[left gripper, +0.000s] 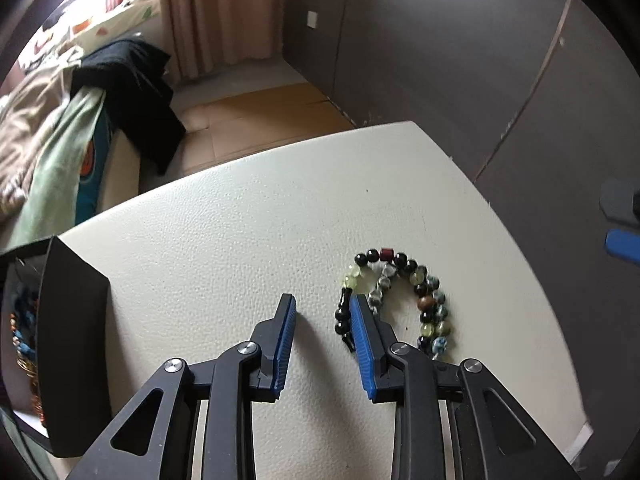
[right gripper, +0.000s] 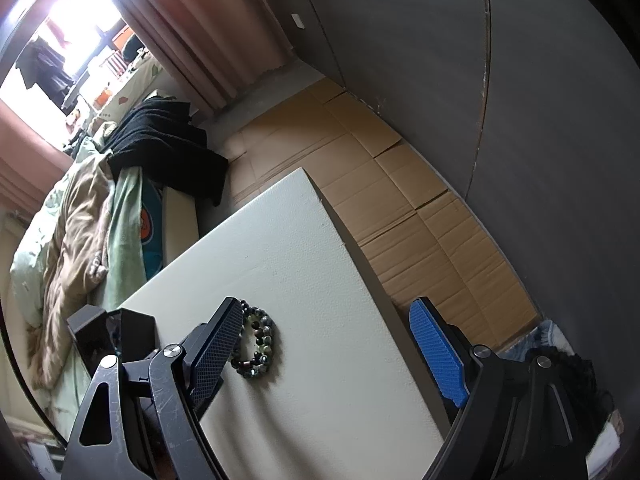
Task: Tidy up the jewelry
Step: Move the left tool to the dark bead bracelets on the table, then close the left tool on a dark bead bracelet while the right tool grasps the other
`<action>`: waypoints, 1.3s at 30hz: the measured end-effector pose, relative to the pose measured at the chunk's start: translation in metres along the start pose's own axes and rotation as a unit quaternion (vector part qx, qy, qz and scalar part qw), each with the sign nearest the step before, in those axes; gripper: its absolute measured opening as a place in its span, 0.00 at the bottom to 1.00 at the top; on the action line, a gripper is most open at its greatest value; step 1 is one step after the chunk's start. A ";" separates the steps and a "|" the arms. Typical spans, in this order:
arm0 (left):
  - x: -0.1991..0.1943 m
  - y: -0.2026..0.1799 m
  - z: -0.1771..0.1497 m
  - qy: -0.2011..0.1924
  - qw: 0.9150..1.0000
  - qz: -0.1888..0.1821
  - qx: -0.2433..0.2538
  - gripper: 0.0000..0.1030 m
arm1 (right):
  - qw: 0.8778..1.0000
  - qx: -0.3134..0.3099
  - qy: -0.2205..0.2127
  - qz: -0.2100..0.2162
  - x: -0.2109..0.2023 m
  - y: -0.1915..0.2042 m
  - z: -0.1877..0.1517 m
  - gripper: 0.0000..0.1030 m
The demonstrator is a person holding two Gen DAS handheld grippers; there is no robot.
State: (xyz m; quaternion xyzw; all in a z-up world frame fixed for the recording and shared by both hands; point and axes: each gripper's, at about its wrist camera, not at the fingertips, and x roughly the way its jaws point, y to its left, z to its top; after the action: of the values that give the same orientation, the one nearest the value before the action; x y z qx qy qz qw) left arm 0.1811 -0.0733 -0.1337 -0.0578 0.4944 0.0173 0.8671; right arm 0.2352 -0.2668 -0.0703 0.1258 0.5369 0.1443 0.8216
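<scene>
A beaded bracelet [left gripper: 404, 300] of dark, green and clear beads lies on the cream table [left gripper: 240, 220]. My left gripper [left gripper: 324, 304] is open just left of it, its right finger [left gripper: 362, 332] lying over the bracelet's left side. A black jewelry box [left gripper: 60, 340] stands open at the left edge, with beads and chains inside. In the right wrist view the bracelet [right gripper: 256, 340] lies past the left finger [right gripper: 216, 344] of my right gripper [right gripper: 324, 308], which is wide open and empty above the table [right gripper: 320, 360]. The box [right gripper: 108, 332] is at the left.
A bed with rumpled blankets and a black garment [left gripper: 132, 92] lies beyond the table on the left. Flattened cardboard [right gripper: 400, 200] covers the floor by a dark wall. My right gripper's blue pad [left gripper: 622, 246] shows at the left wrist view's right edge.
</scene>
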 end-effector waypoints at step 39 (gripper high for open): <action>-0.138 0.120 -0.001 -0.136 0.975 -0.087 -0.153 0.07 | 0.976 -0.184 0.090 -0.079 0.094 0.089 -0.047 0.10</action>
State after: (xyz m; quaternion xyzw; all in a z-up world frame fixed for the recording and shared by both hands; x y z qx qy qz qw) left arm 0.0994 0.0499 -0.0251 -0.2302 0.3560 0.0247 0.9053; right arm 0.2189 -0.1468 -0.1358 -0.0837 0.5812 0.1864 0.7877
